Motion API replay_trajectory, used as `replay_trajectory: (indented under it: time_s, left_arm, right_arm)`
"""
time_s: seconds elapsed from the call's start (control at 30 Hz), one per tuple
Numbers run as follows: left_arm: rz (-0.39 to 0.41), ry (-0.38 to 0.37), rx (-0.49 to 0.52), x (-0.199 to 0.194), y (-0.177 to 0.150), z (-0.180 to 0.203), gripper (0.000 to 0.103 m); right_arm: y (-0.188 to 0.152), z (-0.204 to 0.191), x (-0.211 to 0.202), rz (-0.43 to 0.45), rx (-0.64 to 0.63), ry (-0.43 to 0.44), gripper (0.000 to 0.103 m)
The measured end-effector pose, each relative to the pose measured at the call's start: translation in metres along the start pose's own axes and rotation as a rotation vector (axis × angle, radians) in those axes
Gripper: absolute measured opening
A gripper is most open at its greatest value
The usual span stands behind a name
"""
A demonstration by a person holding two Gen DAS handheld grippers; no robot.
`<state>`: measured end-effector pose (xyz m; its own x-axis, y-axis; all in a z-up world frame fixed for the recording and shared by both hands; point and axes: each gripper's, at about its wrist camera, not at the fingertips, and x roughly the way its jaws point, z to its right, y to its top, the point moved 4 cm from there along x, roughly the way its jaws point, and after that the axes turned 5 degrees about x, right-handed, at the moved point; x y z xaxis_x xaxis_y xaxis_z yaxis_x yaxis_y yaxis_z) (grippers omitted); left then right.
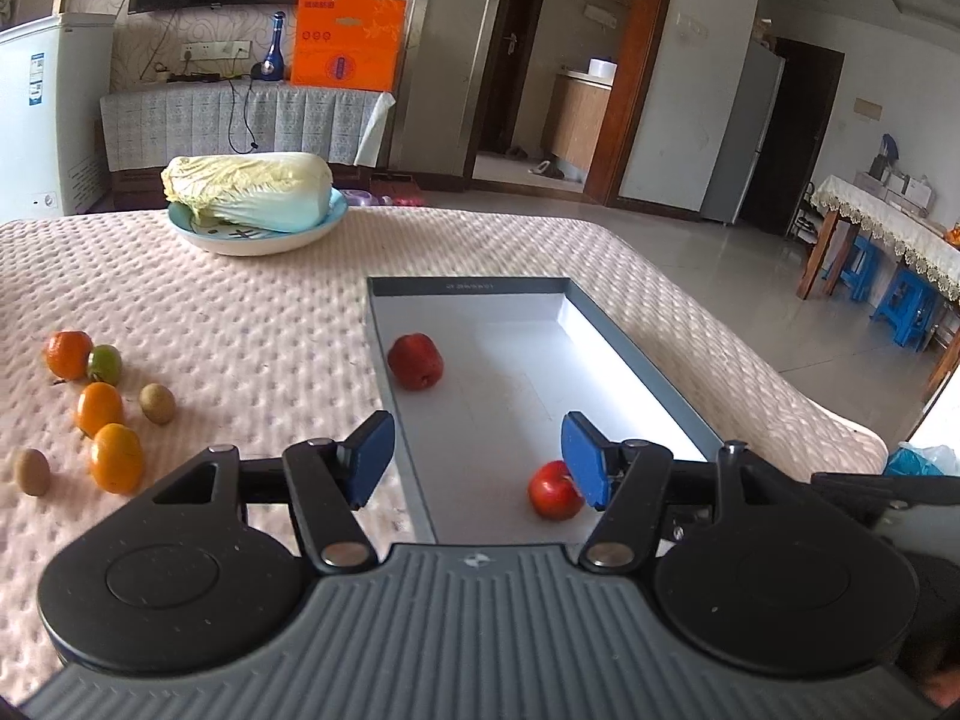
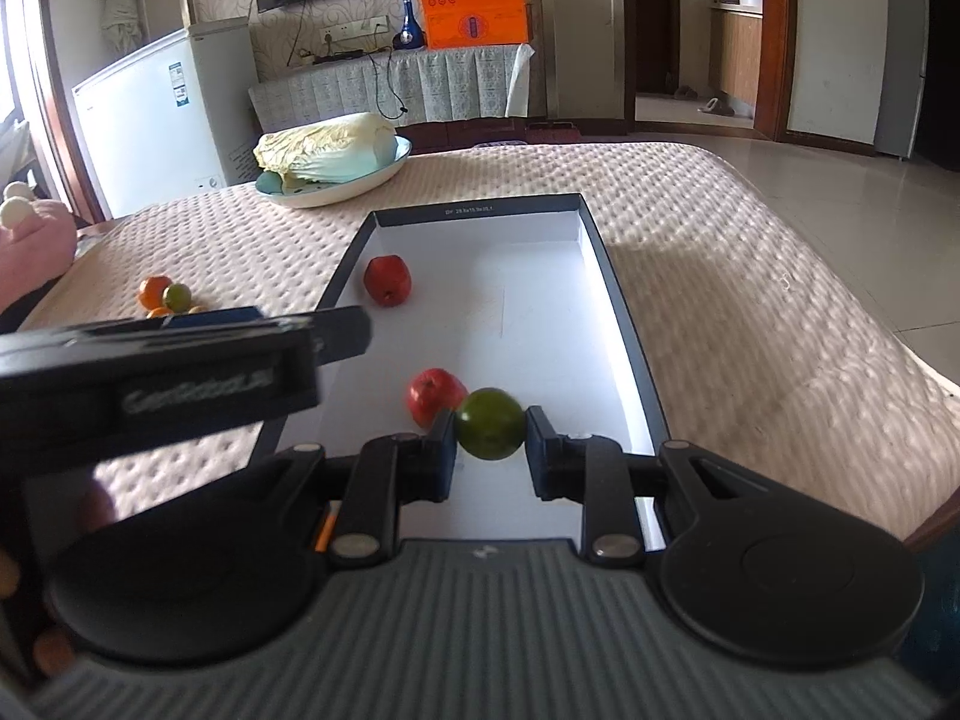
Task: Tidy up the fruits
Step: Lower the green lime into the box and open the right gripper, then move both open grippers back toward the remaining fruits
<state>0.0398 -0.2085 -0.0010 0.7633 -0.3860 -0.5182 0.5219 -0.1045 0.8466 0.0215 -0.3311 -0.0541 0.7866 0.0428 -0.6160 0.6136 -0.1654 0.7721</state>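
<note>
On the far left of the quilted table (image 1: pixel 252 324), well left of the left gripper (image 1: pixel 478 456), lies a loose cluster: a kiwi (image 1: pixel 32 471), three oranges (image 1: pixel 116 457), a green fruit (image 1: pixel 104 363) touching the farthest orange, and a second kiwi (image 1: pixel 158 403). Farther back, a cabbage (image 1: pixel 249 192) lies on a plate (image 1: pixel 252 243).

The left gripper hangs over the near end of the box (image 1: pixel 396 396) with its jaws spread wide and nothing between them. One red fruit (image 1: pixel 415 361) lies by the box's left wall, ahead of the left finger; another red fruit (image 1: pixel 555 489) lies just beside the right pad, perhaps touching it, though the pad hides the contact.

In the right wrist view, the right gripper (image 2: pixel 490 426) is clamped on a lime (image 2: pixel 489 423), held above the box's near end, just right of the nearer red fruit.
</note>
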Motion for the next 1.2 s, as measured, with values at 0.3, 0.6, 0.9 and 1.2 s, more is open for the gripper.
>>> replay_trajectory:
  time_s: [0.3, 0.6, 0.9, 1.2]
  left_arm:
    - [0.021, 0.046, -0.007, -0.022, 0.002, -0.031, 0.070]
    - [0.035, 0.111, -0.047, -0.042, 0.004, -0.076, 0.071]
    - [0.055, 0.173, -0.088, -0.063, 0.004, -0.118, 0.071]
    - [0.072, 0.254, -0.138, -0.088, 0.000, -0.169, 0.071]
  right_arm:
    - [0.007, -0.004, 0.030, -0.022, 0.031, -0.037, 0.029]
    - [0.019, -0.015, 0.028, 0.038, 0.084, -0.047, 0.037]
    - [0.038, -0.039, -0.007, 0.301, 0.103, -0.038, 0.038]
    - [0.031, -0.086, -0.008, 0.339, 0.049, 0.055, 0.043]
